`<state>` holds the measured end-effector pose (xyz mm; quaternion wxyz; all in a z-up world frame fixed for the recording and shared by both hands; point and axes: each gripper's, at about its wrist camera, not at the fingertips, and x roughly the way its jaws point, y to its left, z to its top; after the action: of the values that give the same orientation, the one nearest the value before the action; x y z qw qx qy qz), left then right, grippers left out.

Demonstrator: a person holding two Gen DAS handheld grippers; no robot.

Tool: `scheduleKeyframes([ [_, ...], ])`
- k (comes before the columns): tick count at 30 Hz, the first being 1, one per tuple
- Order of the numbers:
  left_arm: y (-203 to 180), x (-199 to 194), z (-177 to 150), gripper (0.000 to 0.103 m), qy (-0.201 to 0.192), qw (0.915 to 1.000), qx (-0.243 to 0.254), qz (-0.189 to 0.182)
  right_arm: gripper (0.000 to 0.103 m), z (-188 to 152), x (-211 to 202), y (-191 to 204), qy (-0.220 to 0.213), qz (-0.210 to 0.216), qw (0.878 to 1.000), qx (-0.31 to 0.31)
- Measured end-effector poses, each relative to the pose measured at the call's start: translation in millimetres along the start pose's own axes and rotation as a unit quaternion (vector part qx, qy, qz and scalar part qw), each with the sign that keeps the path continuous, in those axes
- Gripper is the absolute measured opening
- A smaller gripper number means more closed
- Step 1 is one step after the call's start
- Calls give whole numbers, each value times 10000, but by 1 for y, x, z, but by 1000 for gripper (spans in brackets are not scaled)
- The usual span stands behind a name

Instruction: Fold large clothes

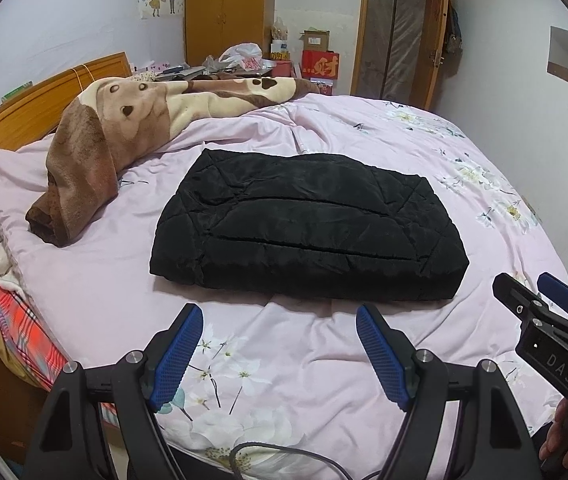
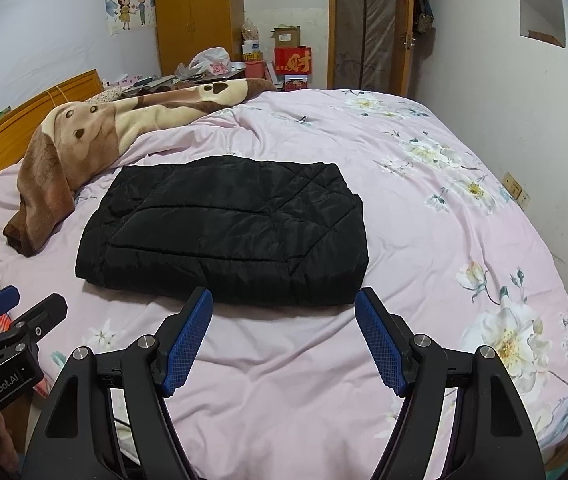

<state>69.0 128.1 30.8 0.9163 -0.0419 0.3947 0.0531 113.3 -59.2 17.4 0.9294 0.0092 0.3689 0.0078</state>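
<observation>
A black quilted jacket (image 1: 307,224) lies folded into a thick rectangle in the middle of the bed (image 1: 284,352); in the right wrist view the same jacket (image 2: 224,232) sits just beyond the fingertips. My left gripper (image 1: 280,312) hovers open over the pink sheet, short of the jacket's near edge, with nothing between its blue pads. My right gripper (image 2: 284,296) is open too, its tips close to the jacket's near edge without touching it. Each gripper shows at the edge of the other's view: the right gripper (image 1: 527,288) at the right, the left gripper (image 2: 24,300) at the left.
A brown and cream plush blanket (image 1: 116,140) lies bunched at the bed's far left, by the wooden headboard (image 1: 44,96). A wardrobe (image 1: 224,8), boxes and bags stand beyond the bed, a door (image 1: 399,32) at the back right. A wall (image 2: 523,128) runs along the bed's right side.
</observation>
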Motion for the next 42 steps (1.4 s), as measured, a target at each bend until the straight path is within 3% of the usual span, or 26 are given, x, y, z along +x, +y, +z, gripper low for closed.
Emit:
scheduleKeyframes([
  [42,3,-5,-4,79,-86,9999,-55,90,74,-2,-8,8,-29,51,10000,-56],
])
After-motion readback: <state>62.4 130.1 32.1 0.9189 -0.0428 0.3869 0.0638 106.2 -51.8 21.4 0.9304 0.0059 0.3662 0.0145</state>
